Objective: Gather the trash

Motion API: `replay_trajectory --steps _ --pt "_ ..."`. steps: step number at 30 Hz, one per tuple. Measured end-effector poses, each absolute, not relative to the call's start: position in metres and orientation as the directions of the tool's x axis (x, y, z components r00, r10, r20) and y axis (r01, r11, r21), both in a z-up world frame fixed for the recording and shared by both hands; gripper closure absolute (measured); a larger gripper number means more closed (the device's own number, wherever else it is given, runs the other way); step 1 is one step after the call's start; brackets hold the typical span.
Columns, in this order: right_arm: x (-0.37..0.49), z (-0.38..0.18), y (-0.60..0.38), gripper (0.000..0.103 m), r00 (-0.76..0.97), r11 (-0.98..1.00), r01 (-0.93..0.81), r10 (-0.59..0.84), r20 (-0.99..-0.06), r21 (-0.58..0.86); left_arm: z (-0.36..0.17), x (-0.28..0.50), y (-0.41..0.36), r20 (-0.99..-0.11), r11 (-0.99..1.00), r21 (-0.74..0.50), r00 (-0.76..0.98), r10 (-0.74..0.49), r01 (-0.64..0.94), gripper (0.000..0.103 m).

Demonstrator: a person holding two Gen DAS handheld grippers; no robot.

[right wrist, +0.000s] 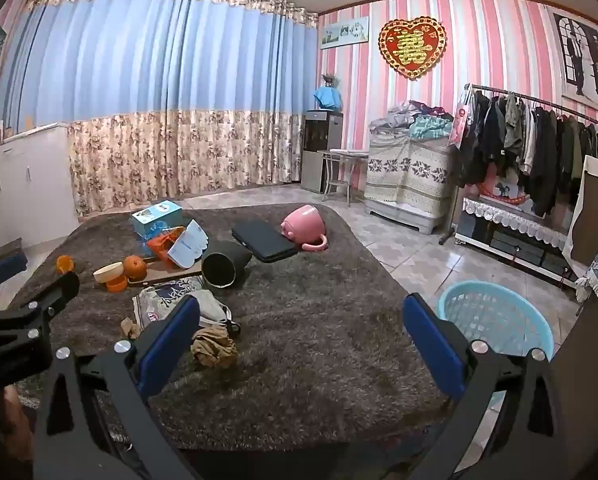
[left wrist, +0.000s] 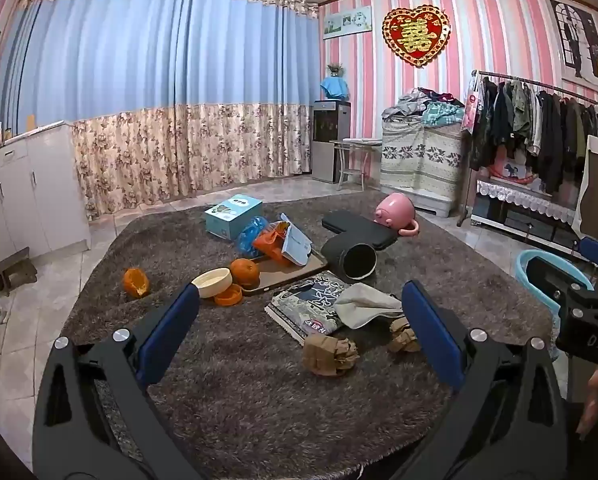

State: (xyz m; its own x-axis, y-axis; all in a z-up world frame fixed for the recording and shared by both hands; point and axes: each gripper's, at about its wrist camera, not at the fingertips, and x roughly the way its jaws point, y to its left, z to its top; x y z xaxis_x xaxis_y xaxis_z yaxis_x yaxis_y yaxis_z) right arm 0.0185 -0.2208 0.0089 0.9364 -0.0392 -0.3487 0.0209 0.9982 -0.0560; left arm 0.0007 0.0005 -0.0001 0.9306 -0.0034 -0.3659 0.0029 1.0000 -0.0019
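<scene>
Trash lies on a shaggy grey-brown rug (left wrist: pixel 259 400). Two crumpled brown paper balls (left wrist: pixel 330 356) (left wrist: pixel 402 335) lie just ahead of my left gripper (left wrist: pixel 301 312), which is open and empty above the rug. An orange peel (left wrist: pixel 135 282), an orange (left wrist: pixel 244 271), an orange plastic wrapper (left wrist: pixel 273 242) and a white crumpled cloth (left wrist: pixel 363 305) lie further on. My right gripper (right wrist: pixel 301 314) is open and empty; one brown paper ball (right wrist: pixel 214 350) lies by its left finger. A light blue basket (right wrist: pixel 495 322) stands on the floor to the right.
A tipped black cylinder (left wrist: pixel 354 258), a pink mug (left wrist: pixel 396 213), a black case (left wrist: pixel 359 229), a blue box (left wrist: pixel 233 216), a brown tray (left wrist: pixel 291 270), a cream bowl (left wrist: pixel 212 282) and a patterned packet (left wrist: pixel 313 306) sit on the rug. A clothes rack (left wrist: pixel 539 120) stands right.
</scene>
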Motion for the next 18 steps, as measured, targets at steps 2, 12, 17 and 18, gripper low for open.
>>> replay_trajectory --steps 2,12,17,18 --pt "0.018 0.009 -0.220 0.004 0.937 0.998 0.025 -0.041 -0.347 -0.051 0.000 0.001 0.000 -0.364 1.000 -0.002 0.931 -0.004 0.004 0.005" --pt "0.018 0.011 -0.230 0.004 0.937 0.999 0.030 -0.040 -0.348 -0.035 0.000 0.000 0.000 -0.357 1.000 -0.004 0.934 -0.003 0.002 0.005" --pt "0.017 0.012 -0.232 0.004 0.936 0.999 0.031 -0.039 -0.351 -0.028 0.001 0.001 -0.001 -0.359 1.000 -0.006 0.934 -0.006 0.004 0.005" --pt "0.011 0.017 -0.233 0.004 0.937 0.999 0.034 -0.041 -0.348 -0.028 0.002 0.001 -0.001 -0.358 1.000 -0.006 0.934 -0.006 0.004 0.005"
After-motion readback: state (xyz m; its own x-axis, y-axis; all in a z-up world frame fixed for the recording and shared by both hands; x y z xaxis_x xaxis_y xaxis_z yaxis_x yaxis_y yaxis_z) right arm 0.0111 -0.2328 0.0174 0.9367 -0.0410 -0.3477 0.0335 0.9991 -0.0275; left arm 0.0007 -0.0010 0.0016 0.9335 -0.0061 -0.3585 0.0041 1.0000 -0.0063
